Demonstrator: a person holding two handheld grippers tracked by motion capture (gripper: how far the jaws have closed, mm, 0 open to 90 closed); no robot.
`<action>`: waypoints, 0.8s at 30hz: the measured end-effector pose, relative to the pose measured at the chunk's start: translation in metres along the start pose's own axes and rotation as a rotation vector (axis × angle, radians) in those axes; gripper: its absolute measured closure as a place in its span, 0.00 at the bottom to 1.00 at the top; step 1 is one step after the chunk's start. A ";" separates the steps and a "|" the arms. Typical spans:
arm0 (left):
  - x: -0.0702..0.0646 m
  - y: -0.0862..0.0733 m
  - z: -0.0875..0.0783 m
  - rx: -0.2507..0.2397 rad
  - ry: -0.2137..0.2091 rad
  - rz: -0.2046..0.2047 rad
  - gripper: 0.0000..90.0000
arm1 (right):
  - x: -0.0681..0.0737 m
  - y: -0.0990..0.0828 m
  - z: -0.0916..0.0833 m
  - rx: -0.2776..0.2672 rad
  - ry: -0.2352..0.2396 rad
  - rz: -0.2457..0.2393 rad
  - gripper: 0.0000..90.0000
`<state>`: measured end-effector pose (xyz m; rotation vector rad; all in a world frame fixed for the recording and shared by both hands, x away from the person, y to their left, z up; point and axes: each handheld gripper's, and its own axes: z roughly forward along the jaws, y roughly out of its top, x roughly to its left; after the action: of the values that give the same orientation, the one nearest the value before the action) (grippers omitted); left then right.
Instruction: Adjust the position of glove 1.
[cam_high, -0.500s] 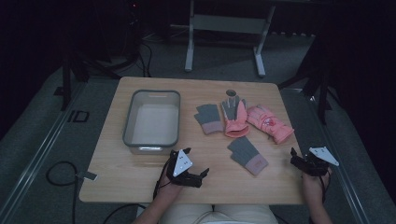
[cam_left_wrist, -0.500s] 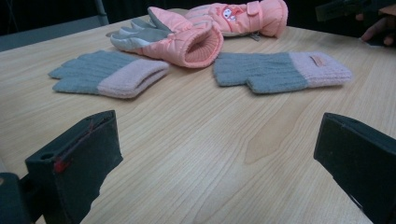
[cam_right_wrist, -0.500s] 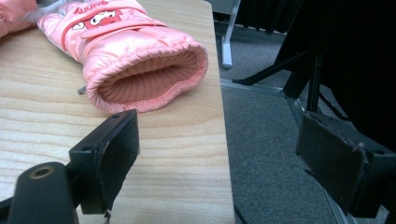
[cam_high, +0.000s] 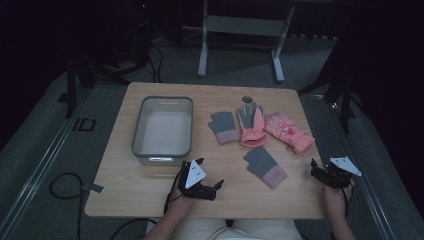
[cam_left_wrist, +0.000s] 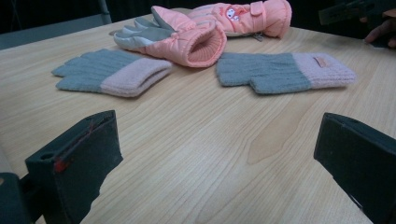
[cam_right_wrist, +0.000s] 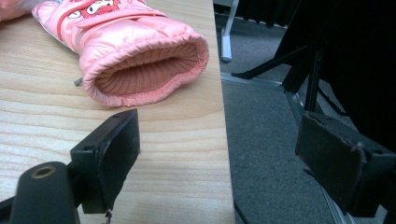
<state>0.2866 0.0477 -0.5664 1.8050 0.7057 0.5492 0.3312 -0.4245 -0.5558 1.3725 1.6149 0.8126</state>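
My left gripper sits low in the middle of the high view, fingers wide apart and empty. The grey knit glove lies just up and right of it on the worktop, long side slanting, pink cuff toward me. My right gripper at the right edge, fingers apart too, faces the pink glove. Left is nearer the grey one.

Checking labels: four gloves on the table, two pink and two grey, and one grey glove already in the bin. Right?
Not quite. The bin holds nothing; the high view shows its bare floor. Both grey gloves lie on the table beside the two pink gloves.
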 end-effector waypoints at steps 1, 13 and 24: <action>0.000 0.000 0.000 0.000 0.000 0.002 0.00 | 0.000 0.000 0.000 0.004 0.002 0.004 0.15; 0.000 0.000 0.000 0.004 -0.005 -0.002 0.00 | 0.001 0.000 0.001 0.019 0.029 -0.017 0.15; 0.001 0.000 0.000 0.004 -0.012 -0.002 0.00 | -0.003 0.000 -0.001 0.048 0.121 0.075 0.15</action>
<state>0.2870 0.0485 -0.5663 1.8096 0.7008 0.5359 0.3305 -0.4274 -0.5545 1.4492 1.6931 0.9217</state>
